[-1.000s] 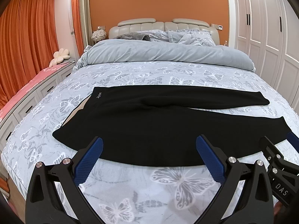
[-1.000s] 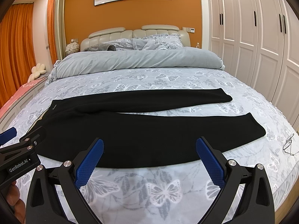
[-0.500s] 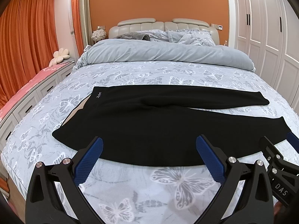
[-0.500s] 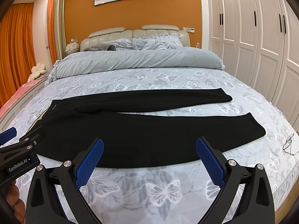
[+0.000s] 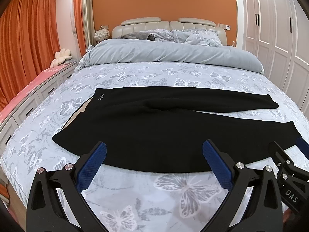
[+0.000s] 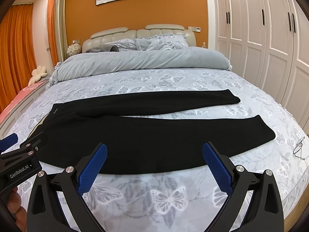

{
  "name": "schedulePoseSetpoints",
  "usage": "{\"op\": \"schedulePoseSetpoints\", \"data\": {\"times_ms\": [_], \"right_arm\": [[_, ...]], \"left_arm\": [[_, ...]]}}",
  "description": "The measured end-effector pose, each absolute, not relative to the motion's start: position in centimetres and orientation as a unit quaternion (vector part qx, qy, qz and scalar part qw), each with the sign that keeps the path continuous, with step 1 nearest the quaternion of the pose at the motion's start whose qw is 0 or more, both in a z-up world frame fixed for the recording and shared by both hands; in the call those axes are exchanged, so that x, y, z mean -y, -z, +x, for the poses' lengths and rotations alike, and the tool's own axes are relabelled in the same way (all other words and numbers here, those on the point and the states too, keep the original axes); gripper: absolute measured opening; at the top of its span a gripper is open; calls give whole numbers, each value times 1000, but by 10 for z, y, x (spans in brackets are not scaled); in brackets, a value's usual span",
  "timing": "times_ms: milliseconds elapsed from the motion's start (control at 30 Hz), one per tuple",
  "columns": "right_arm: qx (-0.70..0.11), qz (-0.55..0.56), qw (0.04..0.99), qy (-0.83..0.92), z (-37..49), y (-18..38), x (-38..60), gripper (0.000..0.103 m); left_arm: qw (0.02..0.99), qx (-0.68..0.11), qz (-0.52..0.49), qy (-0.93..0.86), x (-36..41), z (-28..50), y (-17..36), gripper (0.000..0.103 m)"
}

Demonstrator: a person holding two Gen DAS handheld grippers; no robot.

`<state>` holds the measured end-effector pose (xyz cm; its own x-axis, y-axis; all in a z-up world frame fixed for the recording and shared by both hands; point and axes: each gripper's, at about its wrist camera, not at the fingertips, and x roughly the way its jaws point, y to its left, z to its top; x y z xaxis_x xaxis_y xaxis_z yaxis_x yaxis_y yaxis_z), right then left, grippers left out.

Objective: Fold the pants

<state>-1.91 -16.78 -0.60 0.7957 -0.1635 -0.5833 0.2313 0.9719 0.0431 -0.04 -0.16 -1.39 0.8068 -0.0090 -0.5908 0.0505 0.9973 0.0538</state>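
Note:
Black pants [image 5: 154, 131] lie flat across the butterfly-print bed, waistband at the left, both legs running to the right with a gap between them; they also show in the right wrist view [image 6: 150, 131]. My left gripper [image 5: 154, 154] is open and empty, hovering just in front of the near edge of the pants. My right gripper [image 6: 154, 154] is open and empty, hovering by the same near edge, further right. The right gripper shows at the right edge of the left wrist view [image 5: 289, 166]; the left gripper shows at the left of the right wrist view [image 6: 21, 154].
A rolled grey duvet [image 5: 173, 56] and pillows lie at the head of the bed. Eyeglasses [image 6: 299, 147] rest on the bed near its right edge. A drawer bench with a pink cushion [image 5: 29, 89] runs along the left; white wardrobes [image 6: 270, 38] stand on the right.

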Motion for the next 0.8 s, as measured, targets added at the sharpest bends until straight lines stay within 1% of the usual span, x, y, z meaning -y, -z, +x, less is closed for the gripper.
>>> {"op": "schedulePoseSetpoints", "data": {"times_ms": [500, 567, 700, 800], "right_arm": [[-306, 48, 945, 108, -15, 5, 174, 98], [-309, 38, 945, 105, -9, -3, 187, 98], [-315, 25, 943, 105, 18, -24, 246, 98], [-328, 29, 939, 100, 52, -26, 303, 98]], "left_arm": [[944, -326, 30, 32, 8, 11, 13, 98], [941, -334, 27, 47, 0, 19, 5, 98], [943, -328, 27, 52, -30, 50, -15, 98], [943, -328, 40, 35, -55, 98, -24, 98]]}}
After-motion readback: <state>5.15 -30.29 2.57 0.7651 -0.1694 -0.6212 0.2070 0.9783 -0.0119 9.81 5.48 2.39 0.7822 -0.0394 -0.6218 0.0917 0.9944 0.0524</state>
